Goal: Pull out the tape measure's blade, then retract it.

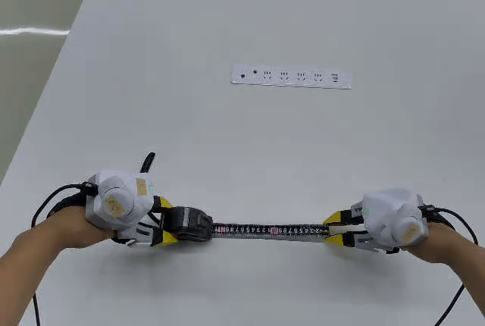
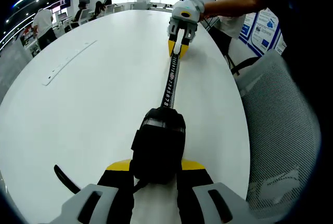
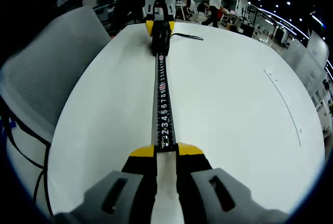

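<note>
In the head view, the left gripper [image 1: 168,222] is clamped on the black case [image 1: 188,224], one jaw on each side. The right gripper [image 1: 333,229] pinches the free end of the blade [image 1: 269,230]. The blade runs straight between them, low over the near part of the white table [image 1: 227,136], with its numbers facing up. A power strip [image 1: 292,76] lies well apart, farther back.

In the left gripper view, the jaws press against the case's [image 2: 158,143] rear flanks. A black strap [image 2: 65,177] trails off to one side. The blade [image 2: 170,81] leaves the case's front and reaches the right gripper [image 2: 178,47] far across the table. A mesh chair [image 2: 281,120] stands beside the table.

In the right gripper view, the jaws are closed on the blade's [image 3: 162,99] tip, right at the low numbers. The blade stretches away to the case [image 3: 159,39], held in the left gripper [image 3: 158,26].

The case looks rigid and compact, so a grip across its broad sides should hold. The blade is likely thin, slick and springy, so it is best taken at the tip. It would probably snap back if freed at once, and walking the tip toward the case seems safer for retracting.
</note>
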Action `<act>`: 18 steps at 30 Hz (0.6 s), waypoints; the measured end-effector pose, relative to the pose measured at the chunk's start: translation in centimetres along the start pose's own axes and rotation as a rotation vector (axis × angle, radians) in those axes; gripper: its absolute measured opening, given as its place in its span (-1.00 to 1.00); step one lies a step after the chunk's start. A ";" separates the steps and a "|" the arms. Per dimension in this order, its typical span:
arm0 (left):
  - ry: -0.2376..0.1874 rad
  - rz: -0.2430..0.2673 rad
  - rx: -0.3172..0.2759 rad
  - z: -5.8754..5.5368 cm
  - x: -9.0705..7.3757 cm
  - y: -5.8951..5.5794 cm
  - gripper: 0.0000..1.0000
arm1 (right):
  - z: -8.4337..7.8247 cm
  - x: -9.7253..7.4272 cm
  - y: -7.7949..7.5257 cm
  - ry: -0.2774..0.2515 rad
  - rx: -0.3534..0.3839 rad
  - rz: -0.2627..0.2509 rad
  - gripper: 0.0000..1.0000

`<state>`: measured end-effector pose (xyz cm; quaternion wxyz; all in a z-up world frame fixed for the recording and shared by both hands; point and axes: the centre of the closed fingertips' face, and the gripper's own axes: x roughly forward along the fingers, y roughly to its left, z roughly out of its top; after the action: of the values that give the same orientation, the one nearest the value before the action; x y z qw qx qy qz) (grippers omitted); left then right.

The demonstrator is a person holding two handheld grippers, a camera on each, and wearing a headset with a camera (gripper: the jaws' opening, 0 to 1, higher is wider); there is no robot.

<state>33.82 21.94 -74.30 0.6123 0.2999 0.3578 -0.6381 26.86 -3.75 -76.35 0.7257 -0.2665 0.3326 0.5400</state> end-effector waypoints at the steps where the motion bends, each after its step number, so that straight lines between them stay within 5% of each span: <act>1: 0.001 0.001 0.001 0.0 0.0 0.0 -0.44 | -0.2 0.0 0.0 0.005 0.001 -0.001 -0.79; 18: 0.010 0.019 0.009 0.1 0.1 -0.1 -0.42 | -1.5 -0.5 0.5 0.033 0.019 -0.008 -0.77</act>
<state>33.68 21.77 -74.32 0.6152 0.3095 0.3551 -0.6322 26.01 -5.10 -76.93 0.7247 -0.2698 0.3488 0.5296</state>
